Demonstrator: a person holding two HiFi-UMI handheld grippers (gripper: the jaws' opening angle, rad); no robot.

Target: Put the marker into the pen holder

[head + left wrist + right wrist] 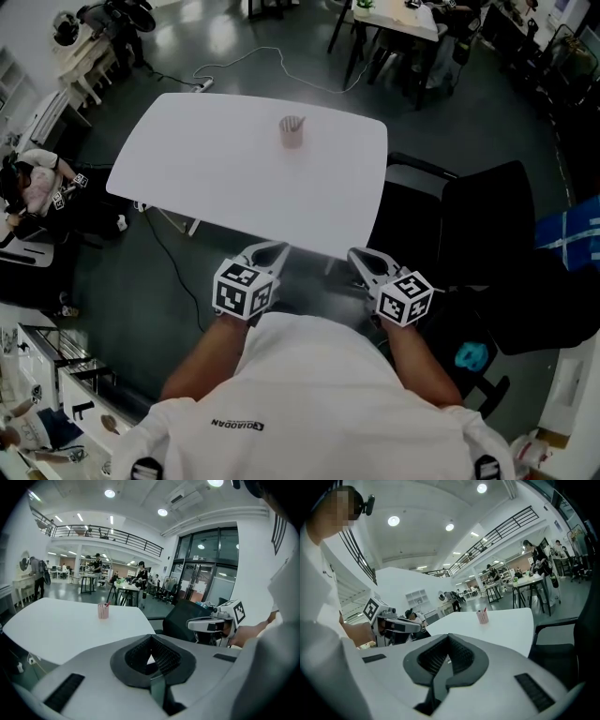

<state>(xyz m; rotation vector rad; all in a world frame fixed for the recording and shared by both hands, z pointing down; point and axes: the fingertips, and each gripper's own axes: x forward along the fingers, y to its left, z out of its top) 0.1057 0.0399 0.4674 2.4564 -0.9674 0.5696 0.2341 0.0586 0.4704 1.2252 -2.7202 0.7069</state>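
Left gripper point(270, 251) and right gripper point(364, 259): both closed, empty, ribbed black pads point(165, 657) meeting at the tips, short of my near table edge. Marker point(107, 604) stands in the pinkish cylindrical pen holder point(292, 131), far-centre on the smooth white table point(206, 178). Dark glossy floor point(281, 56); black chair point(487, 216) right.

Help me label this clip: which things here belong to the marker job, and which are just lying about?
Job: pen holder, marker in it, white table, left gripper, right gripper, both shut and empty.
Lying about: black chair, floor cable, far table.
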